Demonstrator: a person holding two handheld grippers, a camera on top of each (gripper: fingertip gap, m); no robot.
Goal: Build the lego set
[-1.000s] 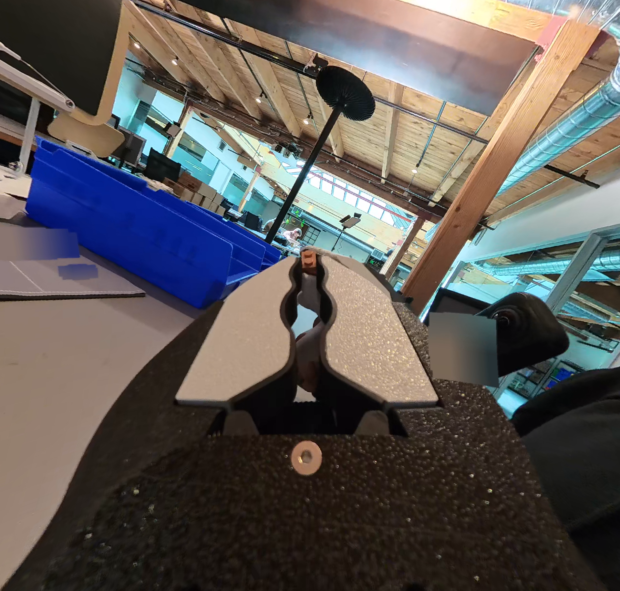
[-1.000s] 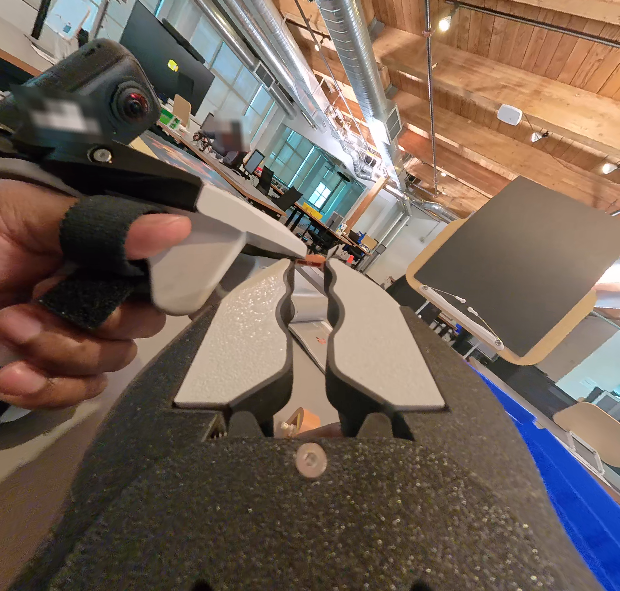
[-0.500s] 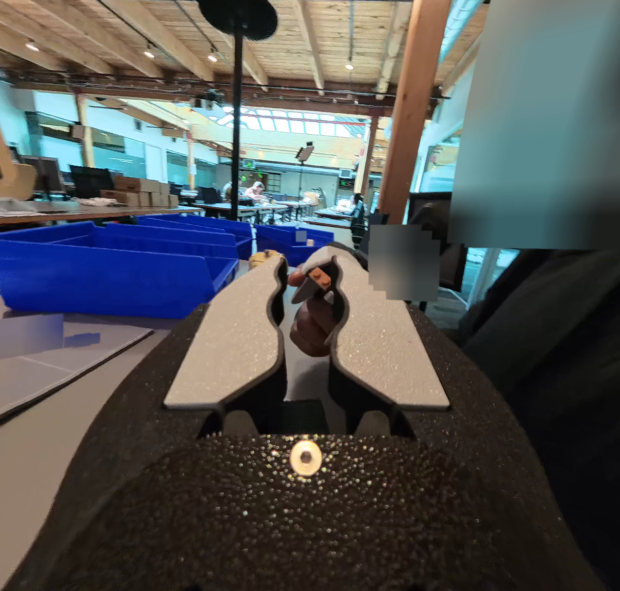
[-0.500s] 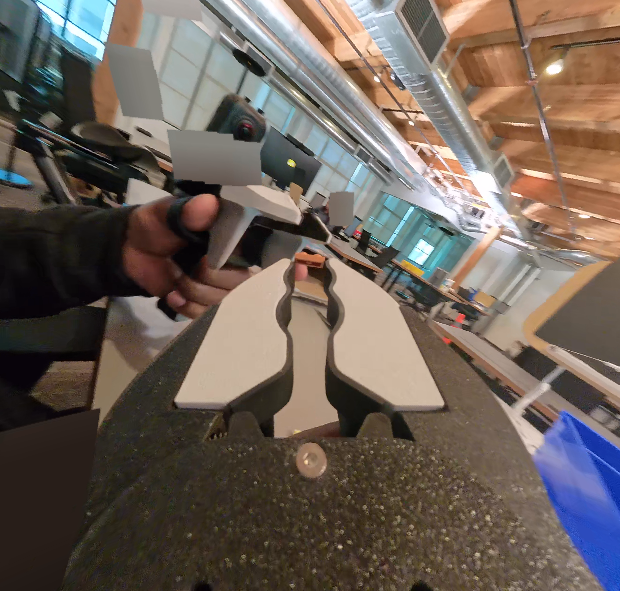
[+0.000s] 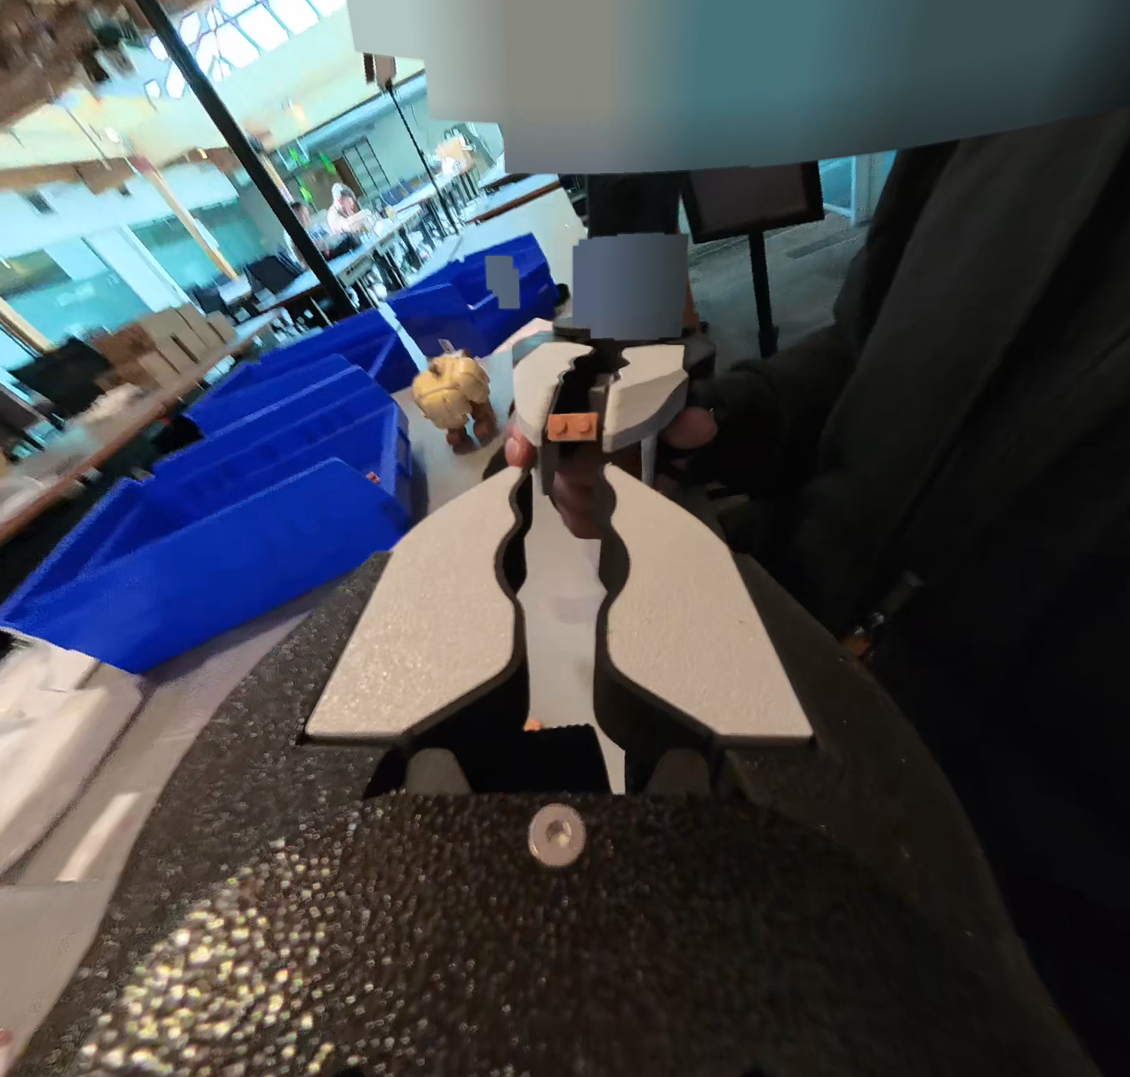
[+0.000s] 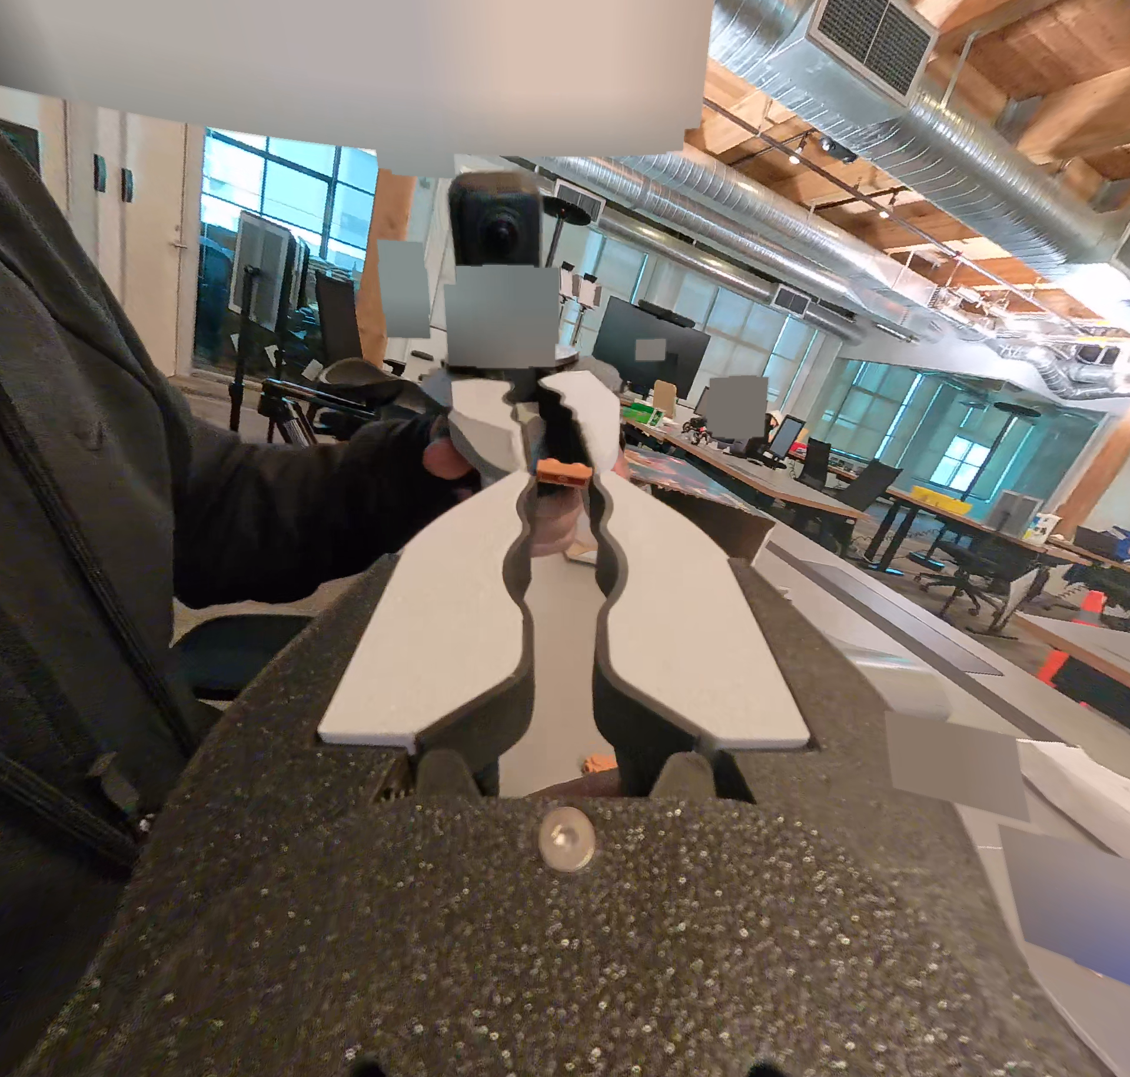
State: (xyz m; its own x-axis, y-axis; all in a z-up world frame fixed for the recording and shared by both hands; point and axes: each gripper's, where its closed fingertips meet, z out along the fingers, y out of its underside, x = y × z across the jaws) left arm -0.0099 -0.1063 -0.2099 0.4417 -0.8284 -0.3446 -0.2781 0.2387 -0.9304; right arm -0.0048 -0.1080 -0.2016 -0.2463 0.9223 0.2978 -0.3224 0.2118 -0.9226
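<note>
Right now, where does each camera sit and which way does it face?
Left wrist view: on the left gripper, facing the right gripper and blue bins; its own open jaws show.
Right wrist view: on the right gripper, facing the left gripper and office desks; its own jaws pinch an orange brick.
Shared: both grippers, the brick.

**Bright daylight, soft blur on one side**

Both views are bright and evenly lit. Daylight comes through the large windows [image 6: 287, 204] and through the skylights [image 5: 257, 14], and small ceiling spotlights [image 6: 795, 158] add to it. Shadows are soft. The black foam [image 5: 244, 956] in the foreground glitters with tiny glare points. The left wrist view is smeared by motion, most at the blue bins [image 5: 202, 534]; the right wrist view is sharper. Straight lines bend toward the edges, as in the silver duct [image 6: 954, 130].
</note>
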